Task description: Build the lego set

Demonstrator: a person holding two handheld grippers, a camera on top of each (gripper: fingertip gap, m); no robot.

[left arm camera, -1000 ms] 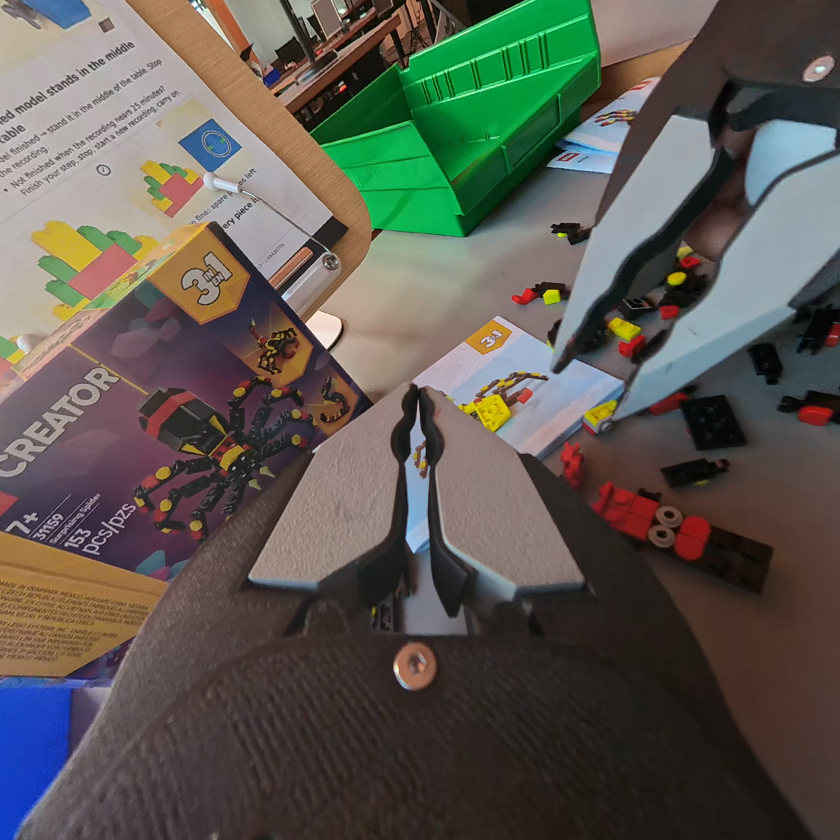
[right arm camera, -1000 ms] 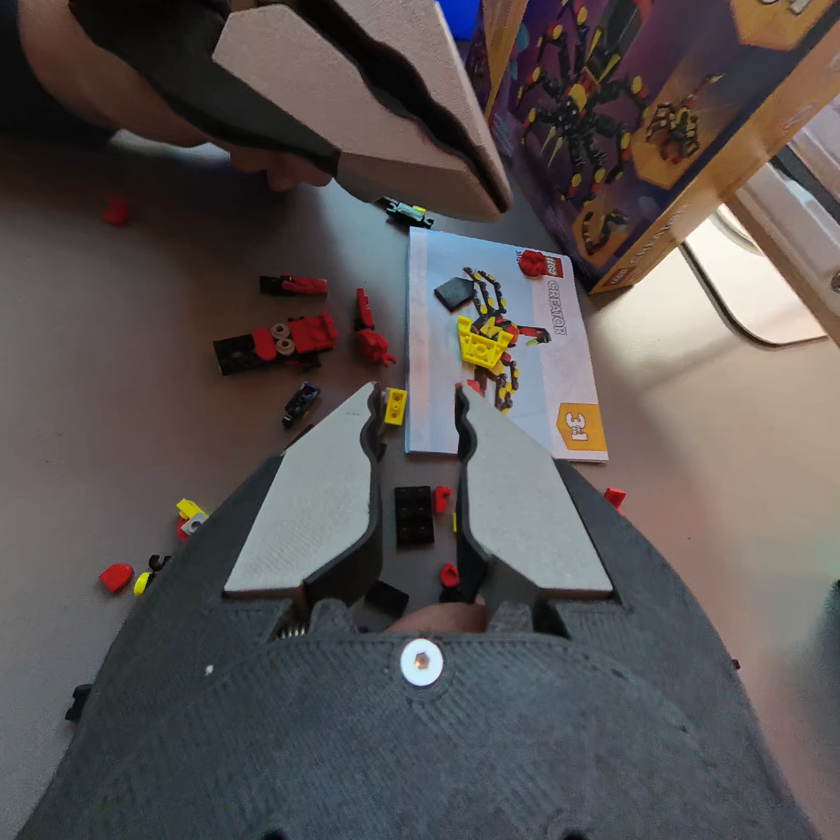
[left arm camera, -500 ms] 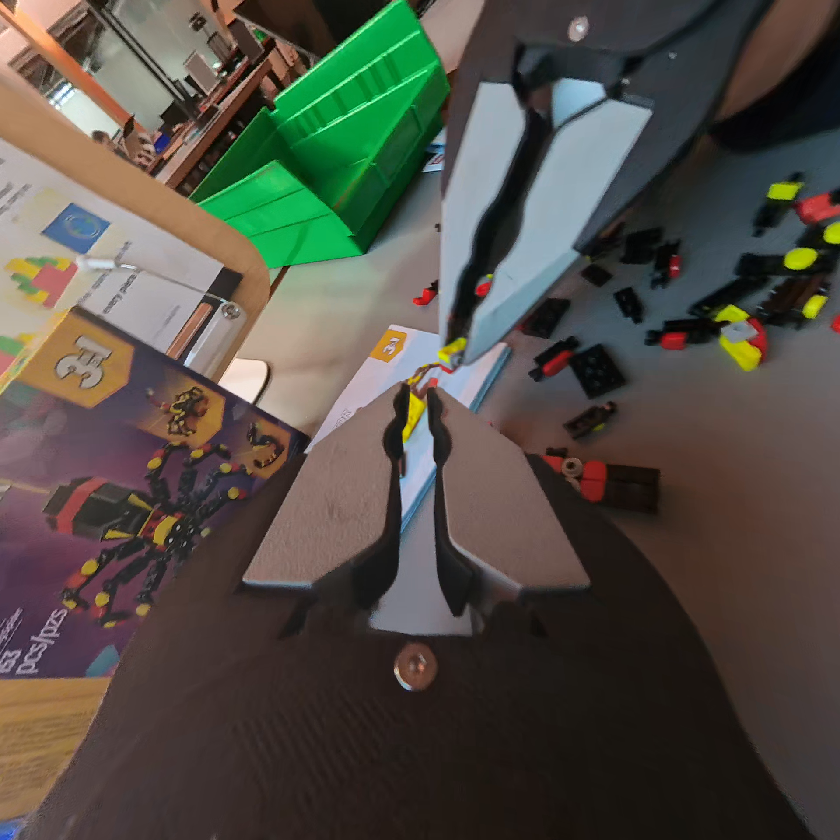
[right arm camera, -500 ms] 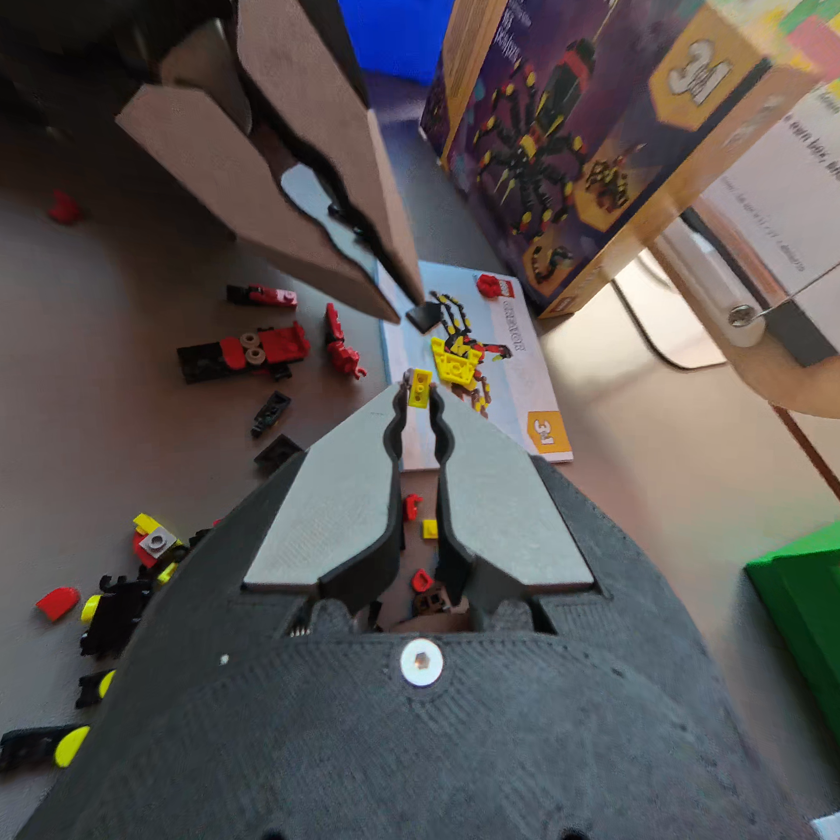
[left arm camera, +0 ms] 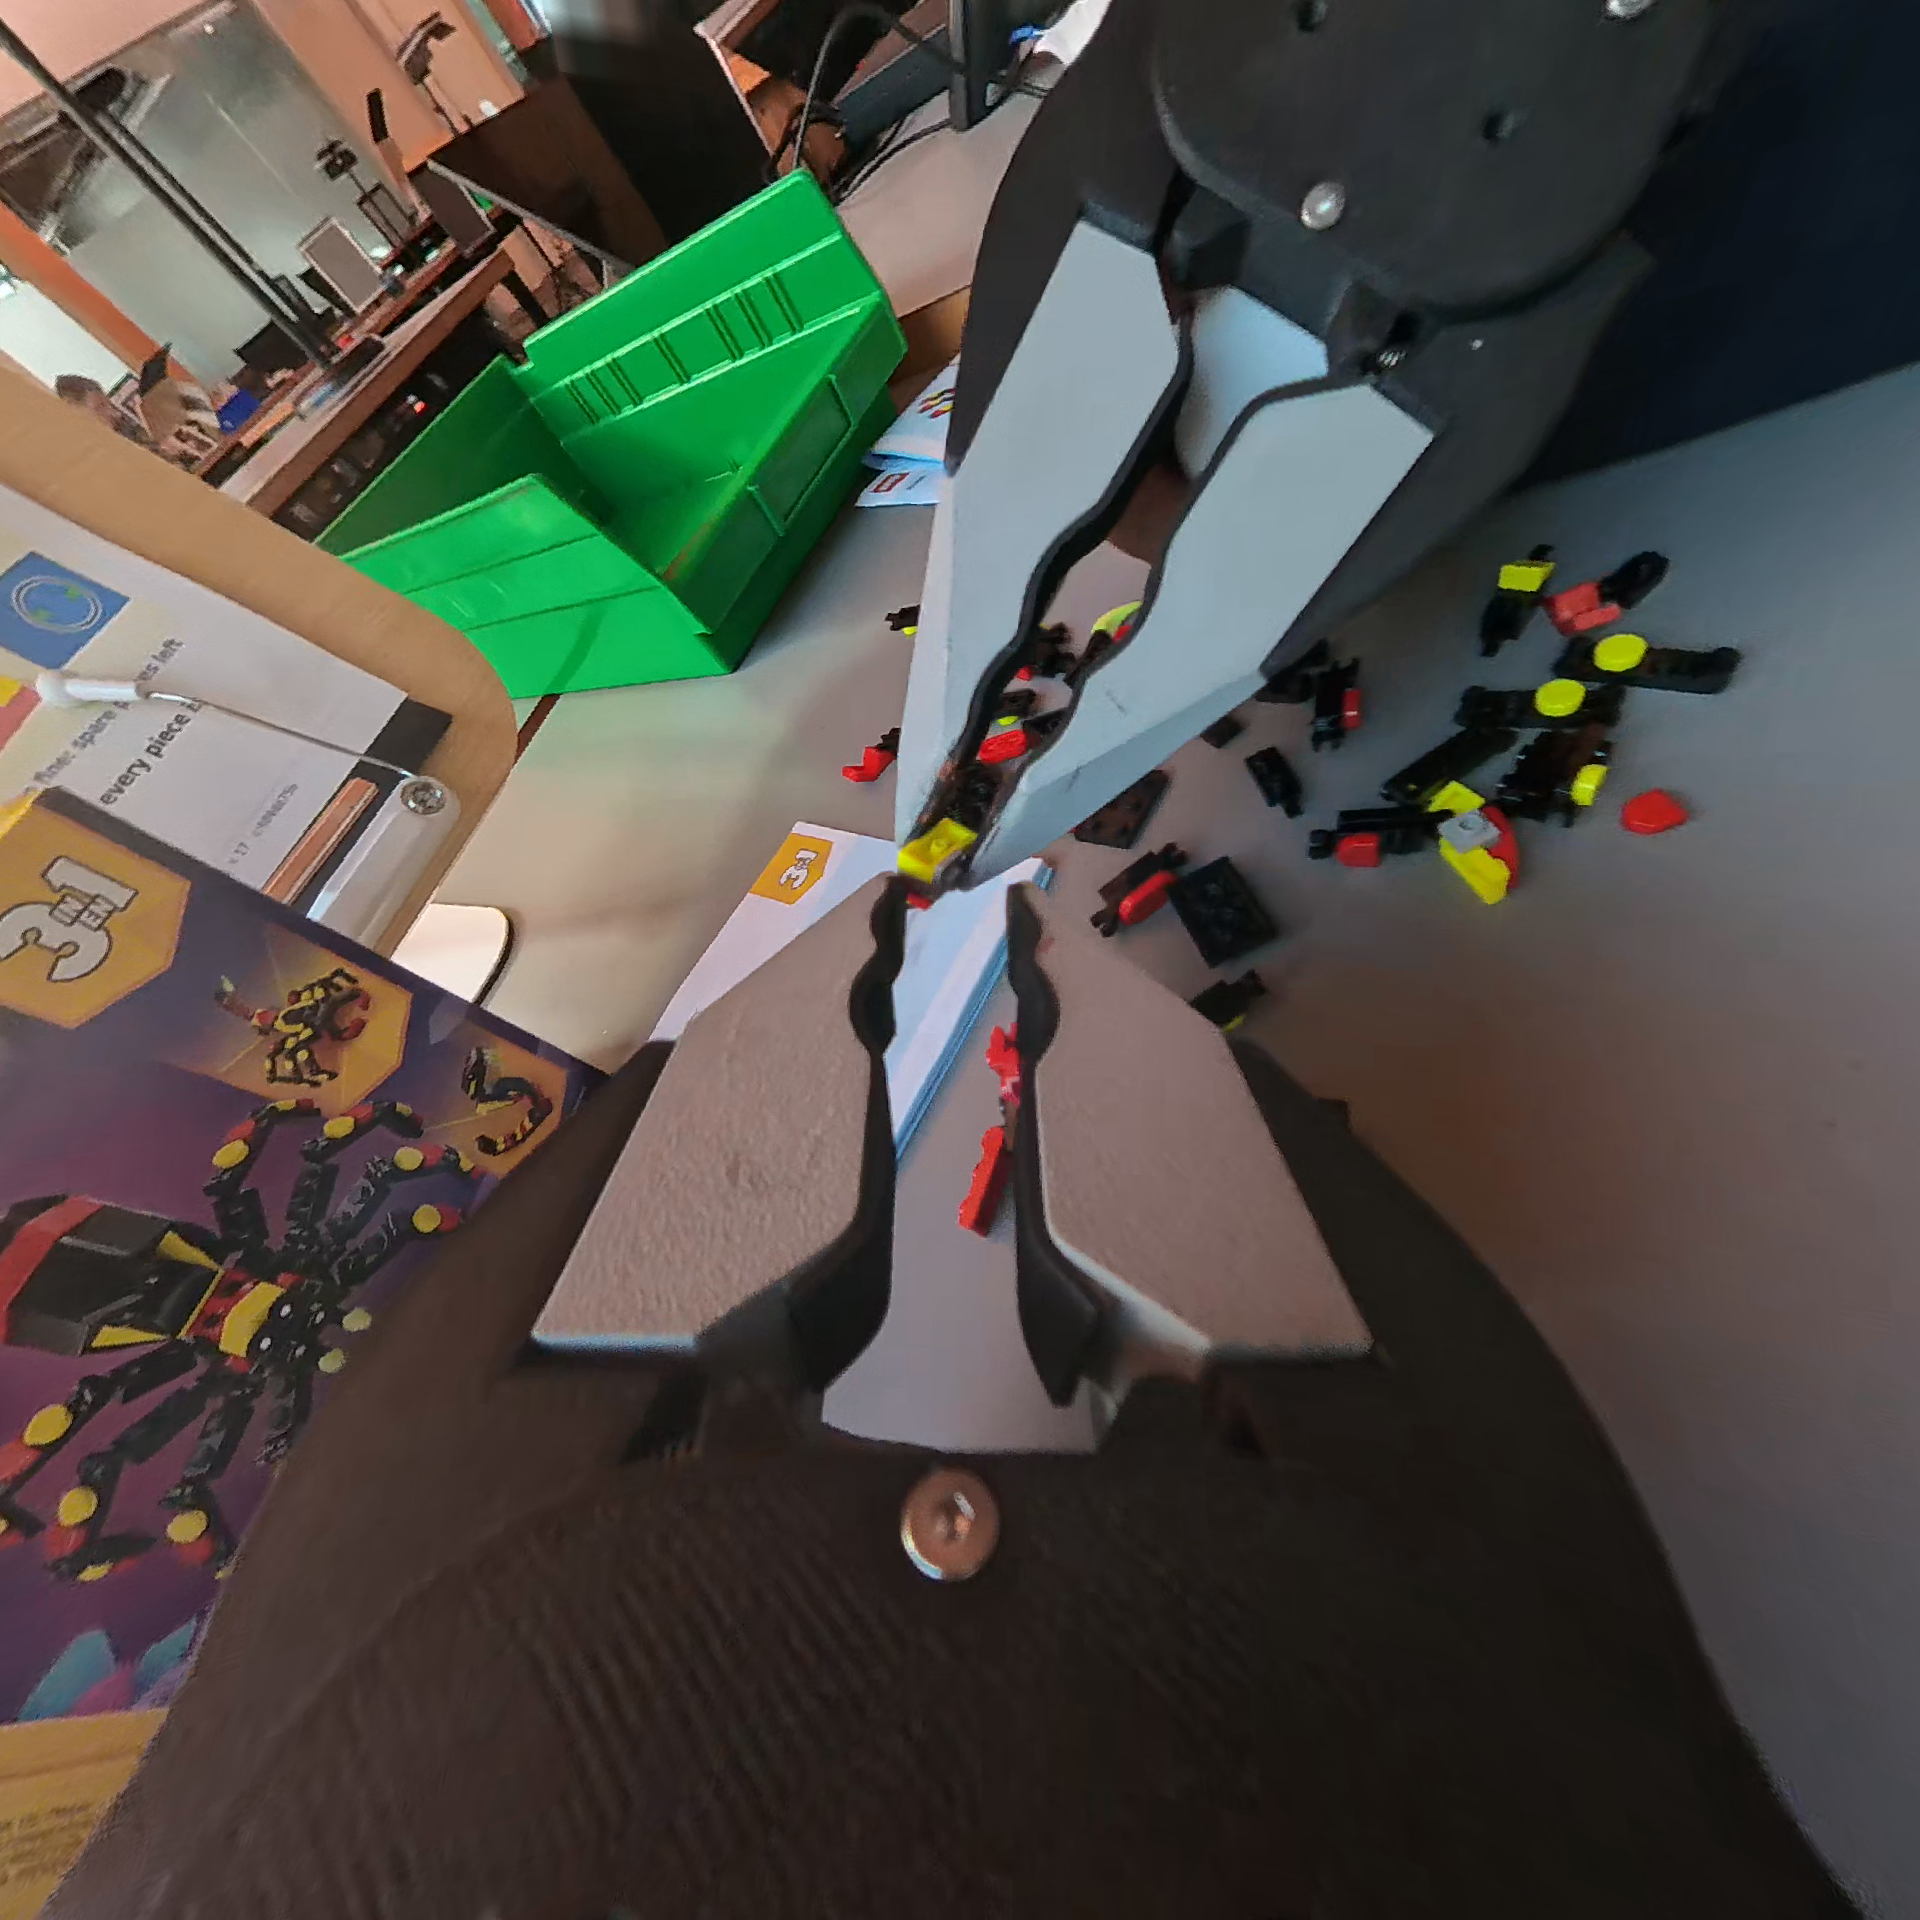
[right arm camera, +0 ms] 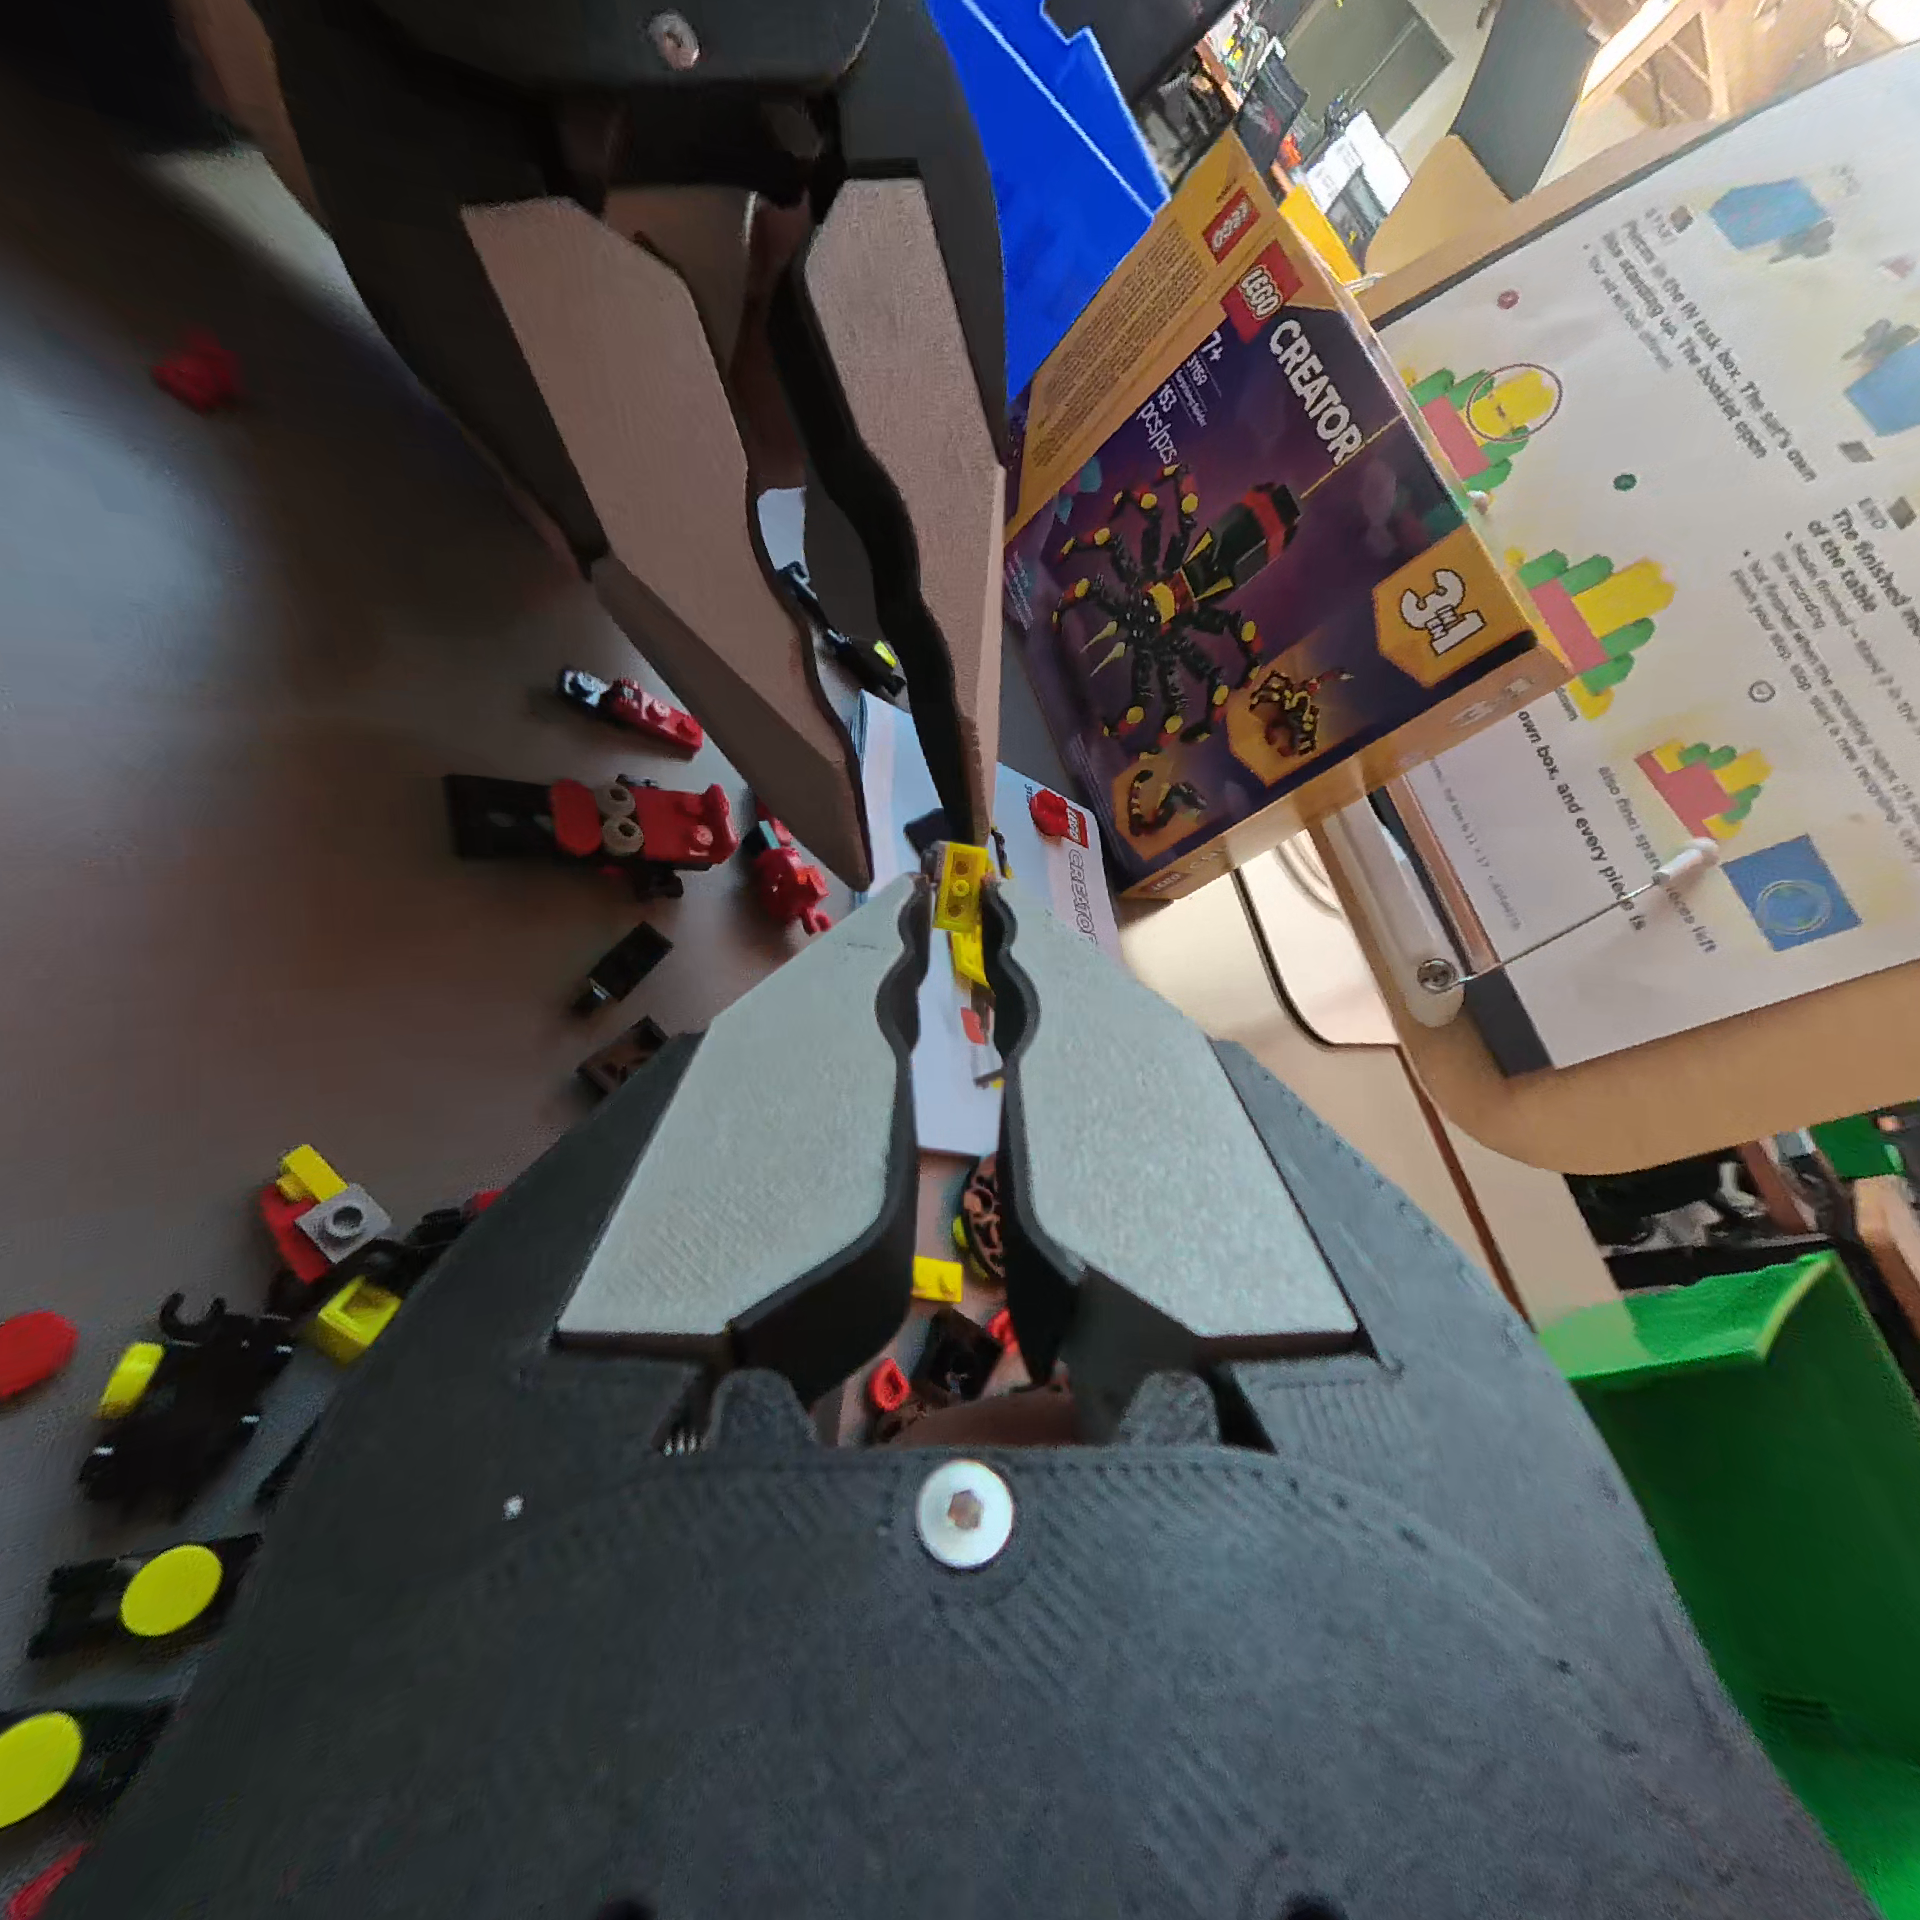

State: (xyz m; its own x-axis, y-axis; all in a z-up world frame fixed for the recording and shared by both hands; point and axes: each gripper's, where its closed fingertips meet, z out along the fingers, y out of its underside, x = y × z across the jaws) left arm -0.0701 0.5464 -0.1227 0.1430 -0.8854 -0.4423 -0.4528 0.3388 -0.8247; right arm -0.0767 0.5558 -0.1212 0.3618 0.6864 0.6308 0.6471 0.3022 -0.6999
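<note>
We were early in the build. Our right tool point(right arm camera: 958, 902) gripped a small yellow plate point(right arm camera: 958, 883) above the booklet point(left arm camera: 935, 977); our left tool point(left arm camera: 951, 914) stood part open, empty. Most pieces point(left arm camera: 1538, 727) lay loose on the worktop point(left arm camera: 1558, 1091), beside one red-and-black sub-assembly point(right arm camera: 613, 821).

A grey tabletop point(left arm camera: 1558, 1195) is seen beneath the gripper. Beyond it, wooden desks point(left arm camera: 343, 353), a dark pole point(left arm camera: 156, 177) and glass panels point(left arm camera: 208, 114) are shown in warm light.
</note>
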